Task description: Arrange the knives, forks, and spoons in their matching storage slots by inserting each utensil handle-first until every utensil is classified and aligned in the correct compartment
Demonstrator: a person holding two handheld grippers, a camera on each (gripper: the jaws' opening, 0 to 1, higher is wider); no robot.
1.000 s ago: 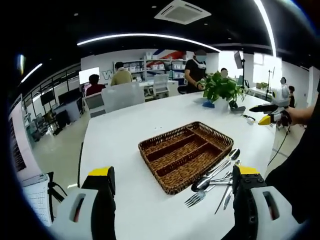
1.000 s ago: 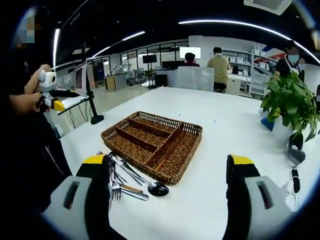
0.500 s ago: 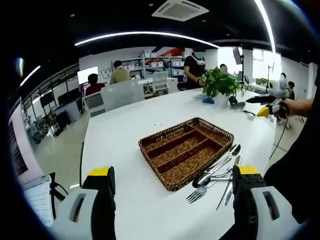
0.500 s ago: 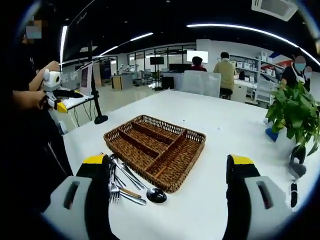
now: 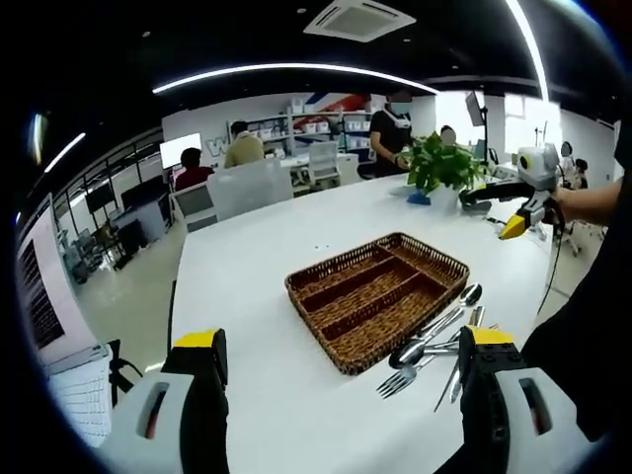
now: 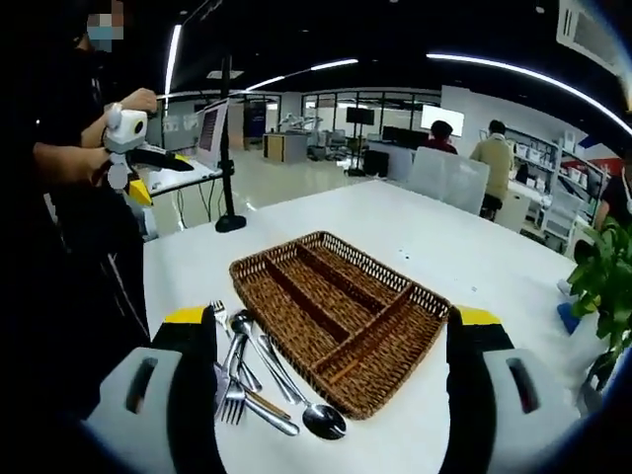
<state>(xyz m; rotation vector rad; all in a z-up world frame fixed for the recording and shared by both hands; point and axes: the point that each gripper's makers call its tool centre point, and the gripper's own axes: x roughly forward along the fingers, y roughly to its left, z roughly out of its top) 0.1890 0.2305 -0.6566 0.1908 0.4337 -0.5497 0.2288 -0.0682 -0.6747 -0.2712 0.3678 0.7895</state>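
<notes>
Open-plan office or lab floor: a long white table stands in a wide room under a dark ceiling with strip lights and a ceiling air-conditioning unit. Beyond the table's far end, people sit with backs turned at desks with monitors, and shelving with storage boxes lines the wall behind them. A potted plant sits on the table's far corner, glass-walled partitions run along the side past the table, and a screen on a black stand stands just off the table's edge.
</notes>
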